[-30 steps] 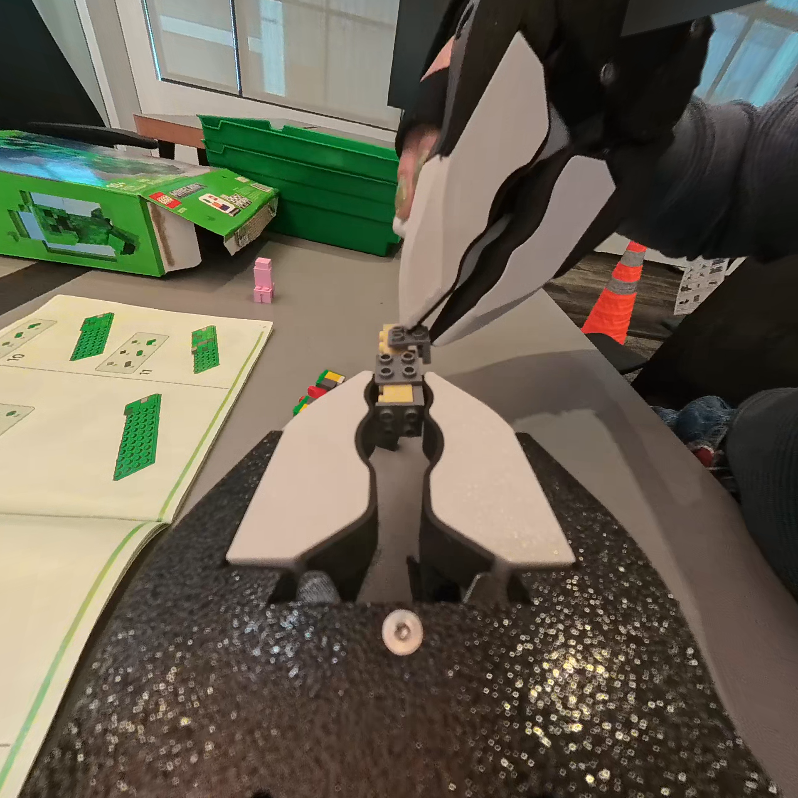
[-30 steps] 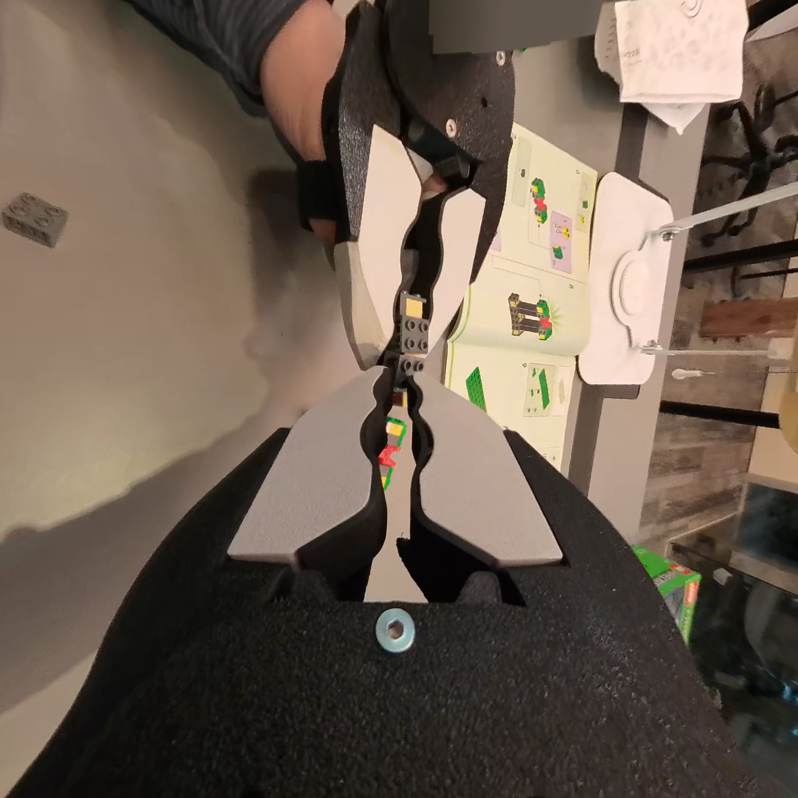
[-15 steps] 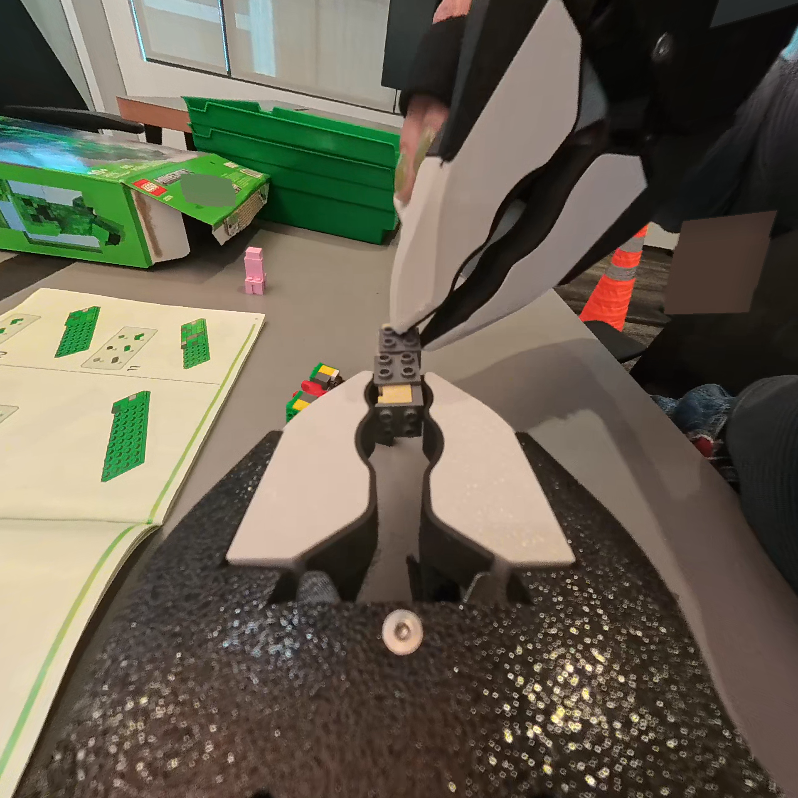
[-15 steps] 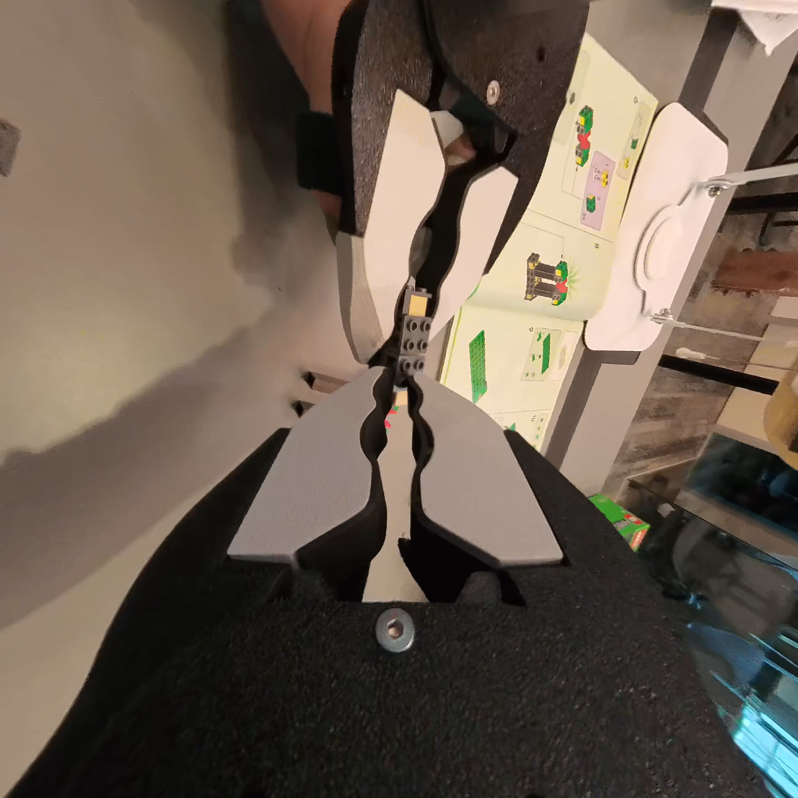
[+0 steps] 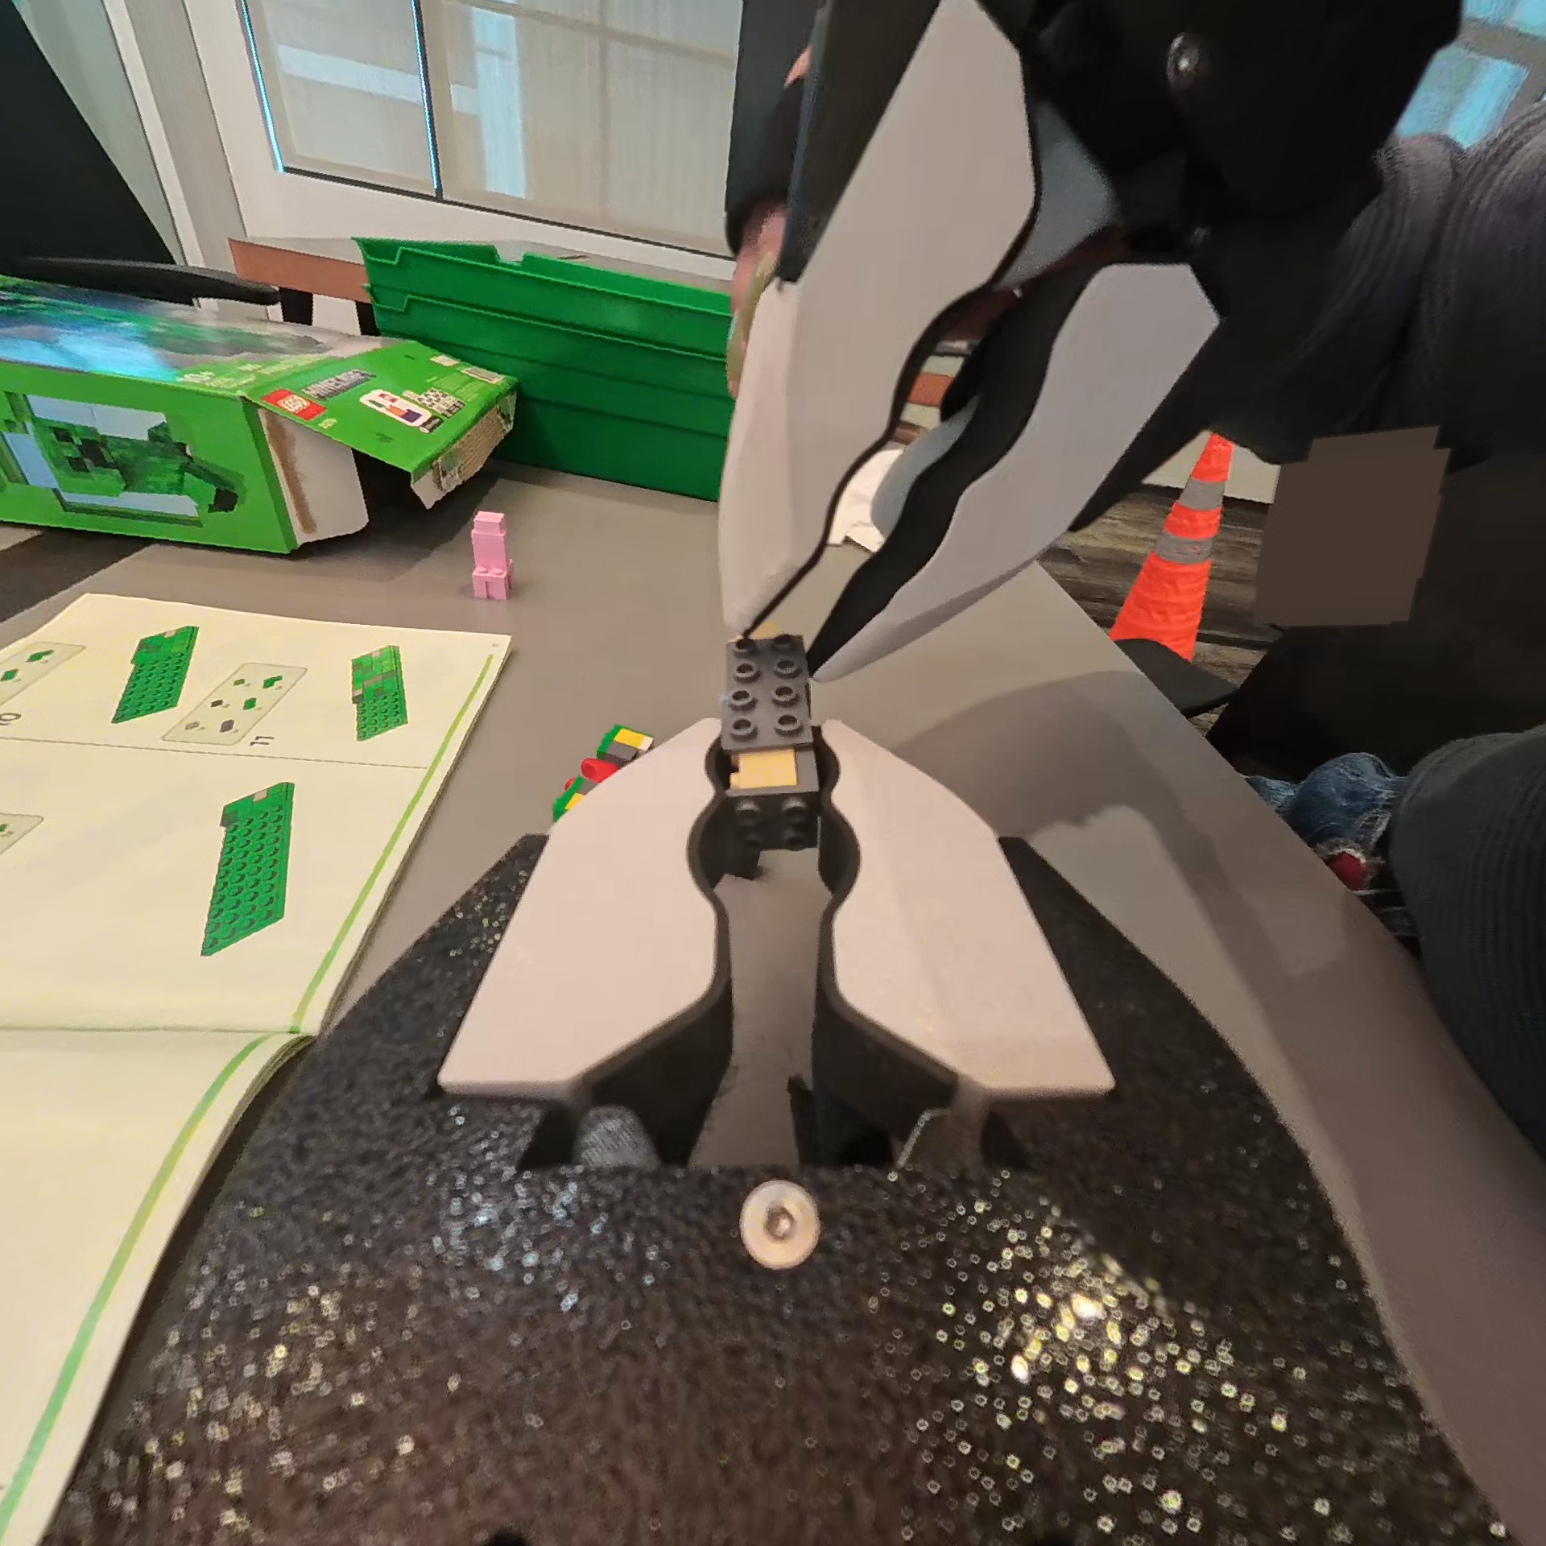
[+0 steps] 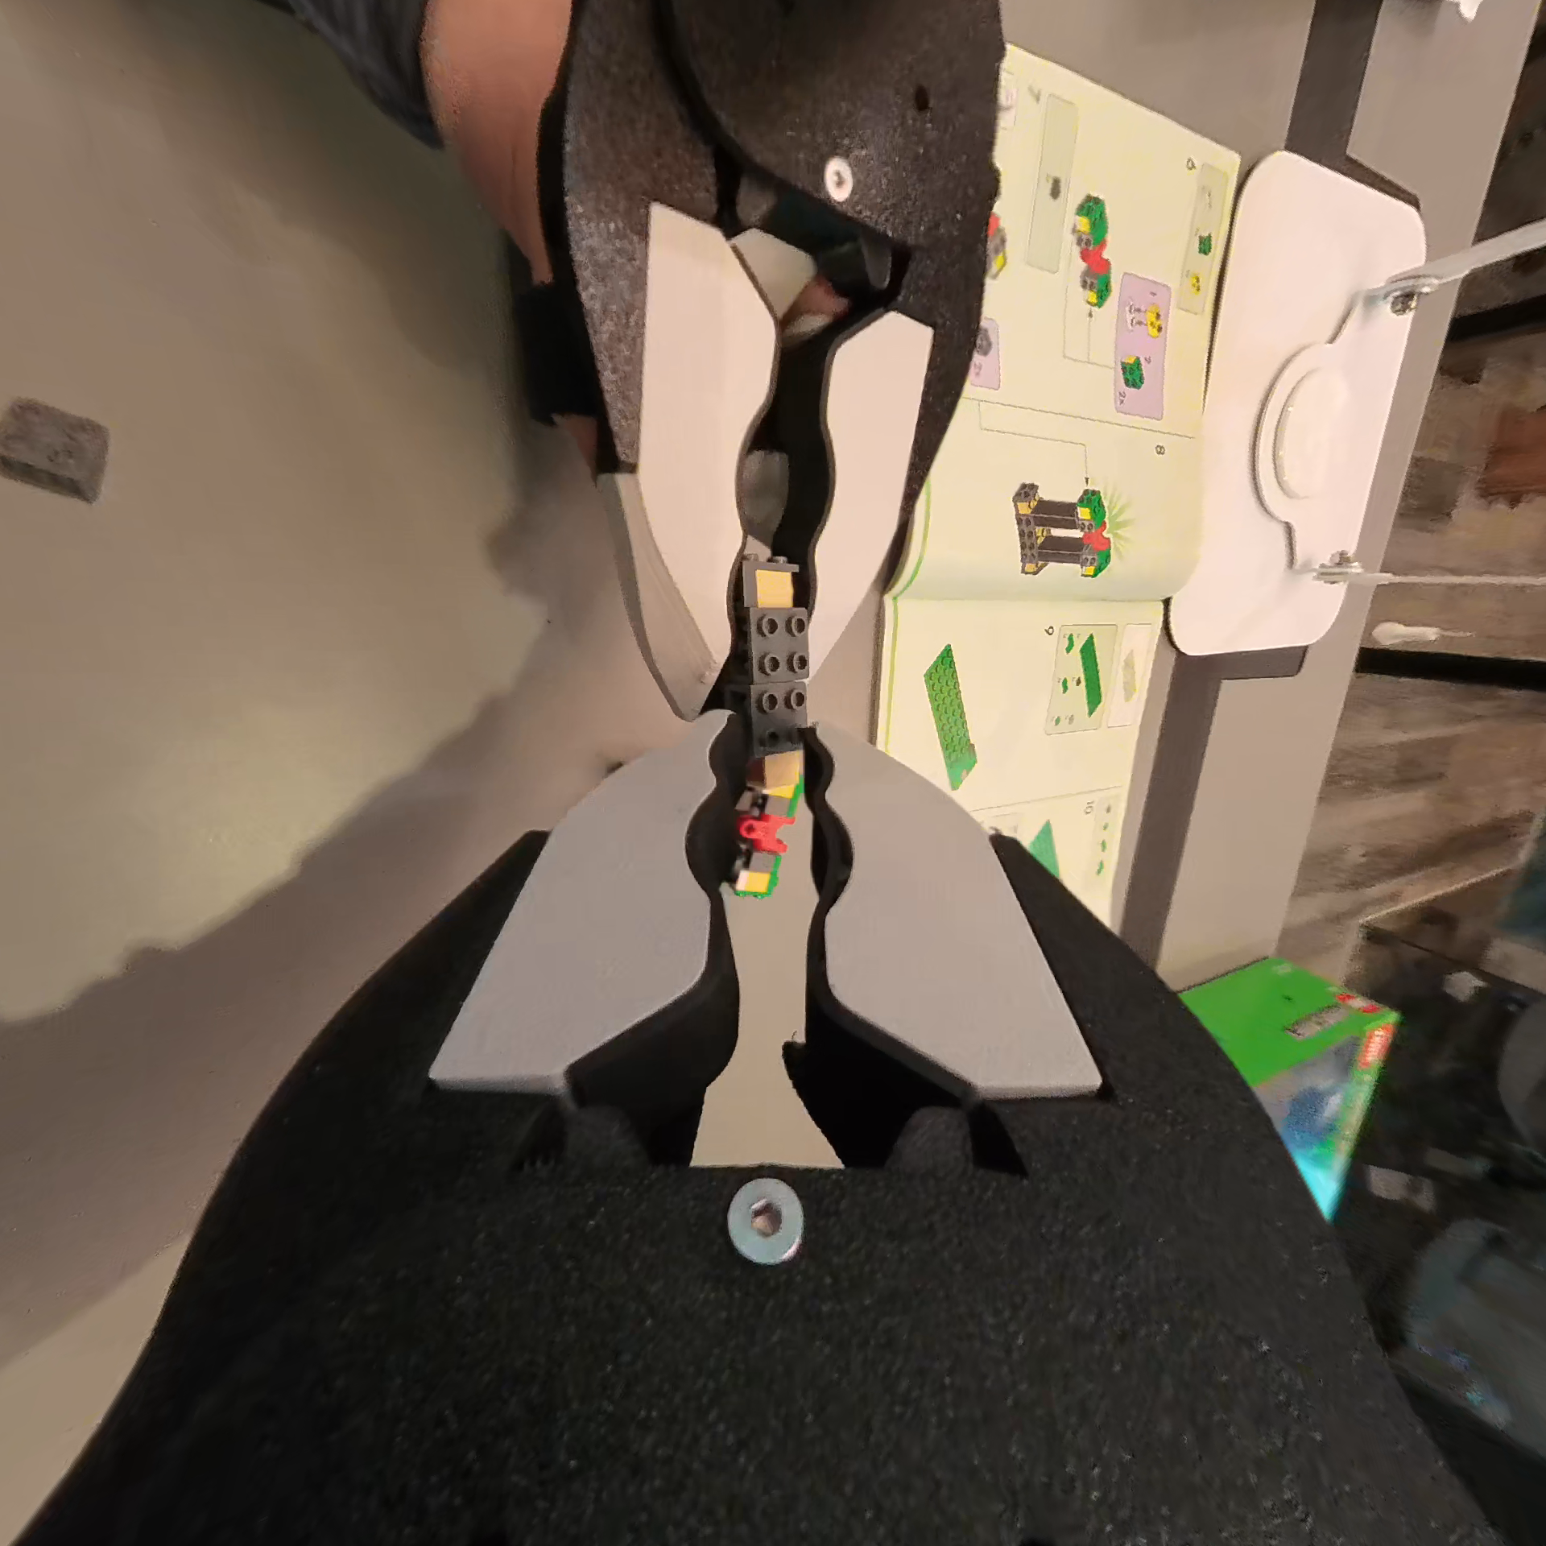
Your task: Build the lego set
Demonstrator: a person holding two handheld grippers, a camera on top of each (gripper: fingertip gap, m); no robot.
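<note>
Pressing the far end of the dark grey studded brick column (image 5: pixel 767 736) home between our two grippers.

Our left gripper (image 5: pixel 770 786) pinches the column's near, tan-tiled end above the grey table (image 5: pixel 636 535); the right gripper (image 6: pixel 765 740) appears clamped on its far end. We should squeeze straight along the column, keeping both grips square. Its long axis runs away from the left gripper toward the right one, studs facing up.
</note>
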